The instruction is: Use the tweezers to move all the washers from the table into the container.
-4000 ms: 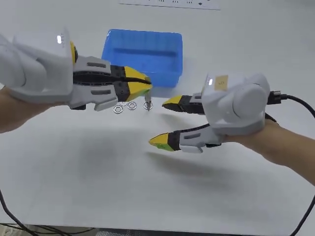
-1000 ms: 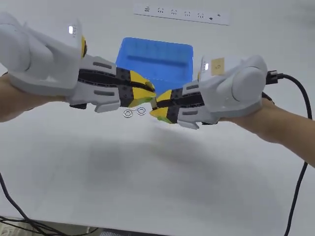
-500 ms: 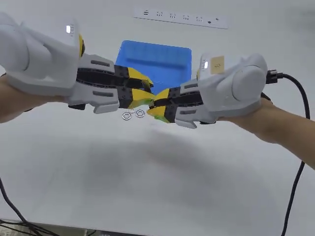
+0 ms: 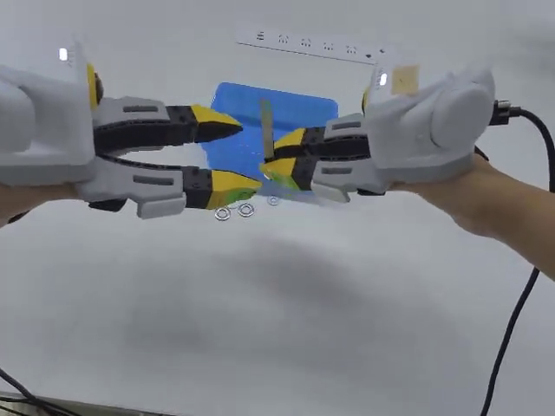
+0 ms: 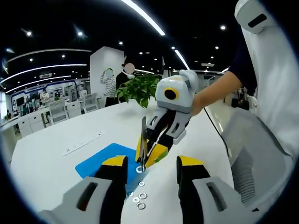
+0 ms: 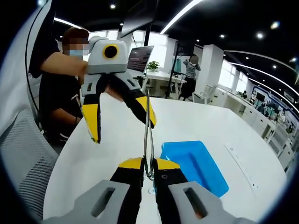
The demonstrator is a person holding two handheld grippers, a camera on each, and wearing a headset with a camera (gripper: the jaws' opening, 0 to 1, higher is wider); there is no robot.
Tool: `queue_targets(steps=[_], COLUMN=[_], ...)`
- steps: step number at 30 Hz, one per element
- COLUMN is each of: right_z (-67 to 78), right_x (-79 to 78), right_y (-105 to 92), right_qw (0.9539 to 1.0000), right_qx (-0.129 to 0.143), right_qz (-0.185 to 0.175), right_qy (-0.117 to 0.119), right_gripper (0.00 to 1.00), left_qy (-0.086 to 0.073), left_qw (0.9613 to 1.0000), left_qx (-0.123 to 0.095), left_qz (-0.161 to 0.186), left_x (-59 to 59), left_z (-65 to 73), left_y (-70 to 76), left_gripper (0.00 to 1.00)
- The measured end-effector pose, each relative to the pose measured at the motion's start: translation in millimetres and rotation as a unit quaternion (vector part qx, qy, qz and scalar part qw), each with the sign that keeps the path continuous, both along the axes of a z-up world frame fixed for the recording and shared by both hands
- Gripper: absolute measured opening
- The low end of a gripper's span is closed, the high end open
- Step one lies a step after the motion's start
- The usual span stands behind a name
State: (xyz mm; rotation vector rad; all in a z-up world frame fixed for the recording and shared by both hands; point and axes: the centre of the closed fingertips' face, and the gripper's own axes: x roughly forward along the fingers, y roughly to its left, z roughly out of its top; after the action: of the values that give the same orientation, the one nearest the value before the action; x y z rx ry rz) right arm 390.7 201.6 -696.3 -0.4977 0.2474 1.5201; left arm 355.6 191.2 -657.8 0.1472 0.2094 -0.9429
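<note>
Centrally over the white table [image 4: 286, 329], the two grippers are held with their yellow tips close together. The right gripper [image 4: 279, 162] is held at the right, its jaws pressed almost shut on the tweezers [image 4: 266, 128]. These are pinched near one end and stand up from the tips as a thin grey strip in front of the blue container [image 4: 303, 108]. In the right gripper view the tweezers [image 6: 148, 126] are seen rising between the closed jaws of that gripper [image 6: 148, 164], and the container [image 6: 196, 163] lies on the table to the right of them. The left gripper [image 4: 241, 154] is held at the left with its jaws spread wide, and nothing is gripped between them. In the left gripper view the jaws of that gripper [image 5: 152, 163] are seen well parted at the bottom, and the right gripper [image 5: 156, 147] is seen just ahead with the tweezers [image 5: 143, 140] clamped in it. The container [image 5: 100, 161] lies beyond, to the left. The washers [image 4: 245, 210] lie flat on the table. Three are seen in the head view, in a short row just near of the container's near edge and below the gripper tips. In the left gripper view the washers [image 5: 143, 195] are seen low between the parted jaws, beside the container's corner.
</note>
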Motion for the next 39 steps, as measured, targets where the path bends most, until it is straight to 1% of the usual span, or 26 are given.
queue_targets(steps=[1,2,3,4,5,8,9,10,11,12,14,15,17,21,23,24,26,29,31,33,36,39], right_z=[2.1,5.5,8.2,11.7,13.7,22.0,23.2,24.1,24.2,23.9,22.8,21.4,17.4,4.5,-4.8,-10.1,-19.3,-31.7,-37.8,-44.6,-53.4,-56.3], right_x=[3.0,7.0,9.4,13.1,16.1,28.2,32.2,37.8,41.4,46.9,55.3,60.9,70.0,85.8,92.3,95.6,99.8,105.3,107.9,109.5,110.3,110.1], right_y=[0.0,0.0,0.5,0.8,0.9,2.7,3.0,3.6,4.1,5.1,6.6,8.0,10.7,14.7,16.3,17.4,18.8,20.3,21.2,21.8,21.5,21.2], right_qw=[1.0000,1.0000,0.9999,0.9999,0.9998,0.9991,0.9989,0.9987,0.9986,0.9984,0.9980,0.9977,0.9973,0.9957,0.9951,0.9942,0.9928,0.9909,0.9895,0.9891,0.9897,0.9900], right_qx=[0.000,0.003,0.008,0.012,0.014,0.033,0.036,0.039,0.040,0.042,0.045,0.048,0.050,0.056,0.058,0.060,0.063,0.064,0.068,0.064,0.052,0.048], right_qz=[-0.002,-0.005,-0.007,-0.010,-0.012,-0.026,-0.029,-0.033,-0.035,-0.037,-0.043,-0.047,-0.052,-0.068,-0.073,-0.079,-0.085,-0.095,-0.101,-0.104,-0.105,-0.103], right_qy=[-0.003,-0.005,-0.004,-0.004,-0.006,0.001,0.001,0.003,0.005,0.005,0.007,0.010,0.013,0.028,0.034,0.042,0.056,0.069,0.078,0.082,0.082,0.083], right_gripper=[0.09,0.09,0.09,0.09,0.09,0.09,0.09,0.09,0.09,0.09,0.09,0.09,0.09,0.09,0.09,0.09,0.09,0.09,0.09,0.09,0.09,0.09], left_qy=[0.004,0.013,0.013,0.006,0.003,0.003,0.002,0.004,0.005,0.004,0.005,0.005,0.008,0.013,0.017,0.019,0.022,0.027,0.030,0.032,0.036,0.039], left_qw=[0.9999,0.9994,0.9989,0.9988,0.9986,0.9973,0.9968,0.9958,0.9952,0.9943,0.9931,0.9921,0.9907,0.9896,0.9887,0.9881,0.9873,0.9860,0.9843,0.9835,0.9831,0.9827], left_qx=[-0.009,-0.030,-0.039,-0.036,-0.036,-0.044,-0.046,-0.050,-0.052,-0.054,-0.060,-0.067,-0.075,-0.073,-0.073,-0.074,-0.072,-0.071,-0.078,-0.076,-0.073,-0.071], left_qz=[0.006,0.013,0.022,0.032,0.038,0.059,0.065,0.076,0.083,0.092,0.101,0.106,0.113,0.123,0.130,0.133,0.140,0.148,0.155,0.161,0.164,0.167], left_x=[-0.9,-2.9,-2.7,-2.4,-2.5,-2.9,-2.7,-0.6,0.4,2.4,3.5,3.4,3.0,1.7,1.1,-0.2,-1.7,-3.2,-4.2,-4.9,-6.0,-6.5], left_z=[1.2,3.9,5.4,5.8,5.9,5.9,6.1,4.3,3.7,1.9,0.2,0.5,-0.1,-6.1,-9.5,-9.3,-10.8,-15.1,-16.5,-17.2,-20.0,-21.4], left_y=[1.7,2.5,4.2,7.7,9.7,15.2,16.5,22.3,24.6,31.0,36.9,39.2,42.3,47.1,50.4,47.1,46.7,51.9,55.7,54.3,54.7,52.8], left_gripper=[0.52,0.55,0.60,0.64,0.66,0.73,0.78,0.82,0.86,0.91,0.96,0.98,0.99,1.00,1.00,1.00,1.00,0.99,0.99,0.99,0.99,0.99])
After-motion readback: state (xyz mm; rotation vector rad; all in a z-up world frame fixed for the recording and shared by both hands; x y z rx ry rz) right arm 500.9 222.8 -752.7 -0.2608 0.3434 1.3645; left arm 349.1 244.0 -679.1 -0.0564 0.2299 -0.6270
